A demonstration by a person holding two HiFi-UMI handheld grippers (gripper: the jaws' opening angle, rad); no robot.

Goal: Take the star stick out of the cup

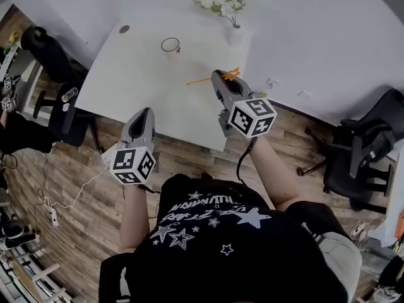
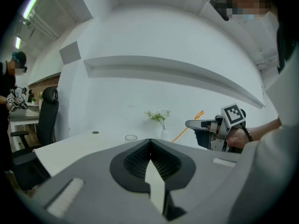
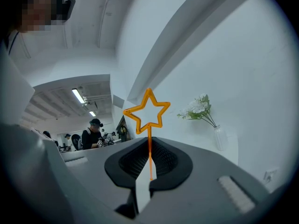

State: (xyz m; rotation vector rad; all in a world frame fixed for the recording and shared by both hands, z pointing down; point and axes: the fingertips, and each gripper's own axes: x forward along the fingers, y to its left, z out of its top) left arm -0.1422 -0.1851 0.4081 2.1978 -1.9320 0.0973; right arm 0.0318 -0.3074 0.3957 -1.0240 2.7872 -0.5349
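An orange star stick point(image 1: 201, 80) is out of the cup, lifted above the white table point(image 1: 132, 87). My right gripper point(image 1: 216, 74) is shut on its thin shaft. In the right gripper view the star point(image 3: 147, 112) stands upright just past the jaws, the shaft pinched between them point(image 3: 149, 141). The empty cup point(image 1: 170, 45) stands upright farther back on the table, to the left of the right gripper. My left gripper point(image 1: 146, 111) hovers near the table's front edge, shut with nothing in it point(image 2: 150, 141). The left gripper view also shows the cup point(image 2: 131, 137) and the held stick point(image 2: 187, 127).
A white vase of flowers point(image 1: 234, 35) stands at the table's back right, near the wall. Black office chairs sit at the left point(image 1: 47, 55) and right point(image 1: 360, 150). A small round grommet point(image 1: 124, 28) marks the table's back left. A cable runs over the wooden floor point(image 1: 69, 201).
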